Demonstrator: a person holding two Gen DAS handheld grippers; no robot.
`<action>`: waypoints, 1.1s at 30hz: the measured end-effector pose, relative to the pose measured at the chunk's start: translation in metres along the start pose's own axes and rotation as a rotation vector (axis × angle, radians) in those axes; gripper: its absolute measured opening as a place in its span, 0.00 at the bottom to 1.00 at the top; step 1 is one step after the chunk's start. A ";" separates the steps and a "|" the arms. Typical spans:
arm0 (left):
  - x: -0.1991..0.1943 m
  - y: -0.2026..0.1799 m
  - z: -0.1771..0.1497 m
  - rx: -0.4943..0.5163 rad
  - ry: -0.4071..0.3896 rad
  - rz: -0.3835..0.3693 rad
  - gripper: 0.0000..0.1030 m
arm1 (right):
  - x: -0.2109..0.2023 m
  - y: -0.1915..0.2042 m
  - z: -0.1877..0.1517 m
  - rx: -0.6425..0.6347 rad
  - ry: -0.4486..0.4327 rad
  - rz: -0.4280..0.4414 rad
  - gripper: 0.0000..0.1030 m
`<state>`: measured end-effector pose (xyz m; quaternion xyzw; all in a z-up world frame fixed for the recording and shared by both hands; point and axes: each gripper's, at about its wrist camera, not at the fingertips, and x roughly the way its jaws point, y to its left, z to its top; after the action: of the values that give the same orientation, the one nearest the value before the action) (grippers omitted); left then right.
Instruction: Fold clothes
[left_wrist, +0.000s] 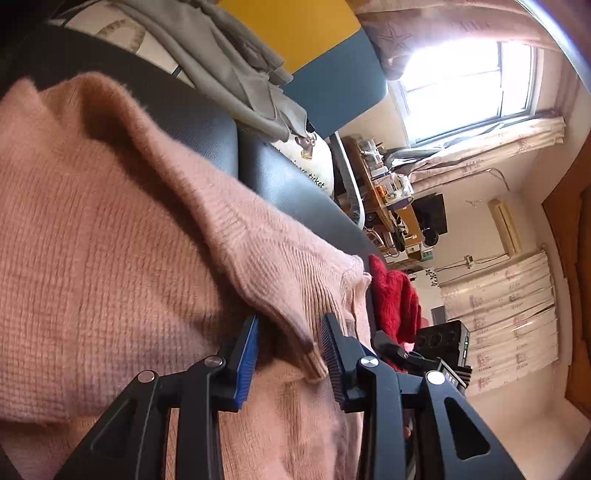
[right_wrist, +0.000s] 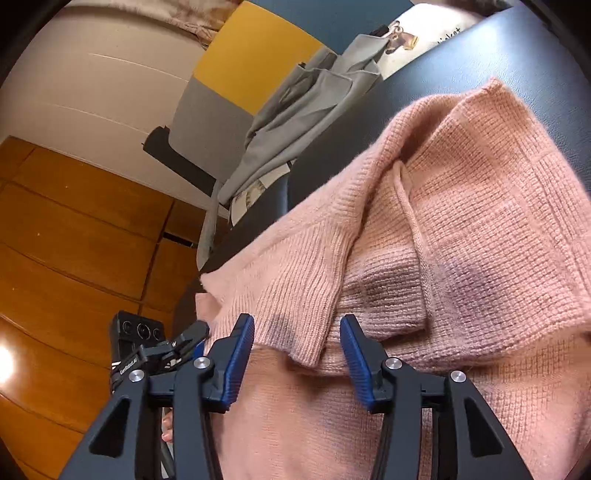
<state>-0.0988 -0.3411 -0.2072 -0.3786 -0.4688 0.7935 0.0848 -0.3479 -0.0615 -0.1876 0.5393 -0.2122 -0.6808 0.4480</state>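
Observation:
A pink knit sweater lies spread on a dark leather seat. In the left wrist view my left gripper is open, and a folded ribbed edge of the sweater lies between its fingers. The right wrist view shows the same sweater with a sleeve laid across it. There my right gripper is open over the sleeve's cuff end, with one finger on each side of it. Neither gripper pinches the fabric.
A grey garment and a printed white pillow lie along the seat's back. A red fluffy garment sits past the sweater's end. The other gripper's black body hangs off the seat's edge, over brown wooden panels.

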 end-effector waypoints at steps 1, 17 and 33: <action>0.004 -0.001 0.000 0.001 0.017 0.006 0.31 | 0.002 0.000 0.000 -0.008 0.006 -0.004 0.49; 0.001 -0.035 -0.022 0.287 0.037 0.249 0.05 | -0.005 0.030 -0.005 -0.268 0.003 -0.292 0.06; -0.039 -0.058 0.012 0.346 -0.160 0.320 0.20 | -0.015 0.079 0.012 -0.454 -0.140 -0.354 0.58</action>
<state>-0.0925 -0.3372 -0.1366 -0.3639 -0.2652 0.8927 -0.0158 -0.3287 -0.0915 -0.1151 0.4054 0.0126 -0.8140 0.4157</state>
